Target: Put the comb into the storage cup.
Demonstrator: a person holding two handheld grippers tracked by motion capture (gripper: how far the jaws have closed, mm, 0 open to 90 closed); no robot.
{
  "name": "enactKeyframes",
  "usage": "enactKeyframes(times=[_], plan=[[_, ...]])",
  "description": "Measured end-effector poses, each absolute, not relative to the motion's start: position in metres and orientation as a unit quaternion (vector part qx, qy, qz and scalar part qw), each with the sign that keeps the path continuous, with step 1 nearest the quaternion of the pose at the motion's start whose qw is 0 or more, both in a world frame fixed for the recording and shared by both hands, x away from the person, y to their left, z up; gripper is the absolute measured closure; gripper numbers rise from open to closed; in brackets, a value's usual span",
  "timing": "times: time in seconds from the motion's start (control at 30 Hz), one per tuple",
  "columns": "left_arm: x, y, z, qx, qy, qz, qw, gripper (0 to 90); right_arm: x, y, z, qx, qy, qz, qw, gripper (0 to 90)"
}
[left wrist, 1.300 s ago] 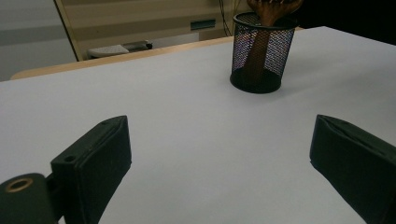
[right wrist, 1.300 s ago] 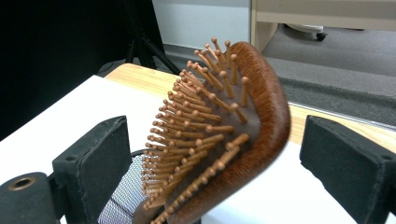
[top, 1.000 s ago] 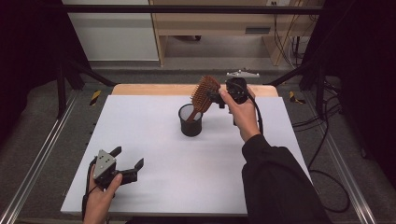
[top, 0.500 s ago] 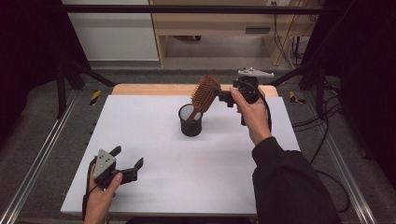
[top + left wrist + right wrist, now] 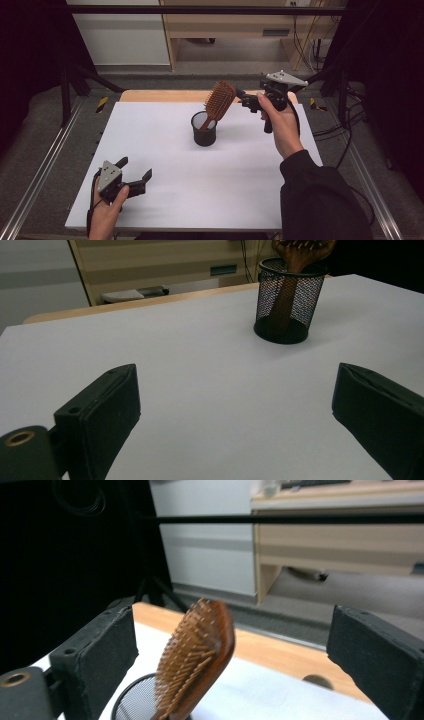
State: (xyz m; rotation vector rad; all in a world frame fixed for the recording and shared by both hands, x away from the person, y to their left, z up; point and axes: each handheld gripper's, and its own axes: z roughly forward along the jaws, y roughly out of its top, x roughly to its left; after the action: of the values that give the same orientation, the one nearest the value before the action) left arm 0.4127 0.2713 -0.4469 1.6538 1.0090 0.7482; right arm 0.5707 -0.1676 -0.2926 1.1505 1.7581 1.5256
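1. High view: hairbrush stands handle-down in the black mesh cup, centre of the frame, head leaning toward the upper right over the rim. Cup sits on the white worktop.
2. Right gripper is held in the air at upper right of the frame, level with the brush head and just beside it. In the right gripper view its fingers are spread wide, the brush head between them but touching neither. Released, nothing held.
3. Left gripper rests low at the lower left of the high view, well apart from the cup. In the left gripper view its fingers are spread wide over bare worktop, with the cup at upper right of that frame. Released, nothing held.
4. Step in hand, as judged: brush is seated in the cup and the right hand stands free of it; placing looks complete or nearly so.
5. Next move, if any: draw the right gripper clear without brushing the head, since the lean puts the weight off-centre and a knock could tip the light cup.
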Motion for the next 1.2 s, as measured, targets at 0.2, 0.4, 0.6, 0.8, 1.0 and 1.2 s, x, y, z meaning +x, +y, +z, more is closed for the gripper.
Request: enactKeyframes(times=[0.2, 0.4, 0.6, 0.8, 1.0, 1.2], plan=[[0.413, 0.272, -0.447, 0.684, 0.421, 0.312, 0.507, 5.6, 0.565, -0.173, -0.289, 0.421, 0.633, 0.583, 0.286, 7.6], [0.413, 0.274, -0.447, 0.683, 0.424, 0.314, 0.506, 5.3, 0.557, -0.18, -0.285, 0.403, 0.624, 0.592, 0.312, 5.0], [0.413, 0.275, -0.446, 0.678, 0.427, 0.314, 0.509, 4.8, 0.551, -0.189, -0.287, 0.405, 0.615, 0.597, 0.318, 4.1], [0.413, 0.28, -0.445, 0.672, 0.431, 0.315, 0.513, 4.2, 0.542, -0.202, -0.291, 0.407, 0.612, 0.595, 0.326, 3.8], [0.414, 0.288, -0.444, 0.662, 0.438, 0.319, 0.517, 4.0, 0.528, -0.212, -0.298, 0.396, 0.619, 0.588, 0.338, 3.3], [0.414, 0.298, -0.442, 0.652, 0.441, 0.323, 0.525, 4.1, 0.51, -0.221, -0.307, 0.388, 0.625, 0.585, 0.342, 3.2]])
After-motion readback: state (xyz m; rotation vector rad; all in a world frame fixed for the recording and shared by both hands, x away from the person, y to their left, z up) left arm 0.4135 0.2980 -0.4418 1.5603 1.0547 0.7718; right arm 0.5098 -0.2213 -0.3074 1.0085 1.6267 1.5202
